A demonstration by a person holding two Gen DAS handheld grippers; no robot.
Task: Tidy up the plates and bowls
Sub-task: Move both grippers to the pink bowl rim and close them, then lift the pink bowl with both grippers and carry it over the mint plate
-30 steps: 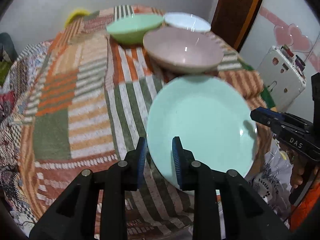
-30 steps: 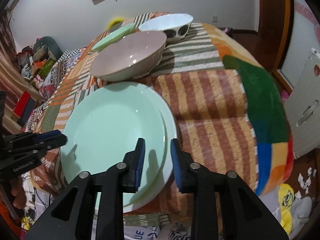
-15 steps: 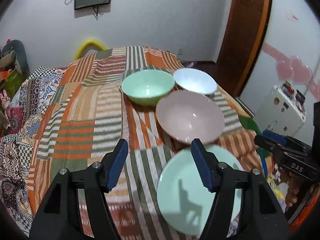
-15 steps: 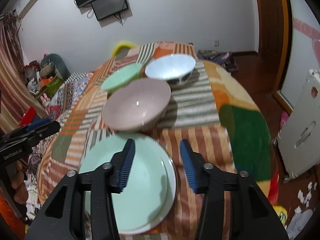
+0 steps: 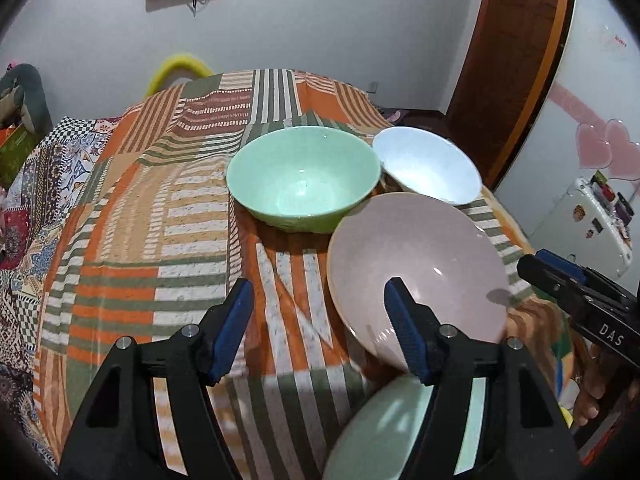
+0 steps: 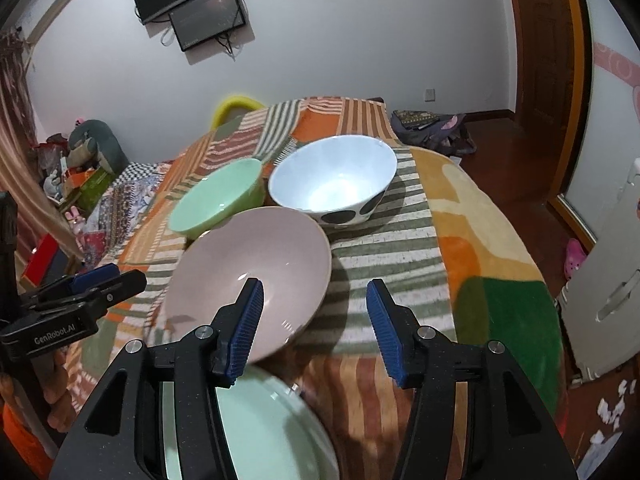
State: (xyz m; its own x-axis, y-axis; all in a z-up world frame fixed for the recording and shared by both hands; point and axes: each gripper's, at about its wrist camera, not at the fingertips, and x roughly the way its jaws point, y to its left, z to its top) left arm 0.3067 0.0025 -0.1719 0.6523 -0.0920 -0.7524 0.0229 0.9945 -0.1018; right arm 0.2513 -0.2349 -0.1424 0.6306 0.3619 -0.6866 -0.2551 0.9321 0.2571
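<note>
Pink bowl (image 5: 416, 276), glossy w/ tan rim, is being rested on striped blanket (image 5: 168, 216), touching green bowl (image 5: 304, 178); white spotted bowl (image 6: 334, 180) just behind. Mint plates (image 6: 256, 432) are being stacked nearest. Left gripper (image 5: 318, 330) & right gripper (image 6: 316, 326) are being held wide apart, nothing gripped.

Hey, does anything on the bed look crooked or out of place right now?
Yes. The pink bowl sits tilted toward the green plates instead of level on the blanket. Nothing looks spilled or broken.
</note>
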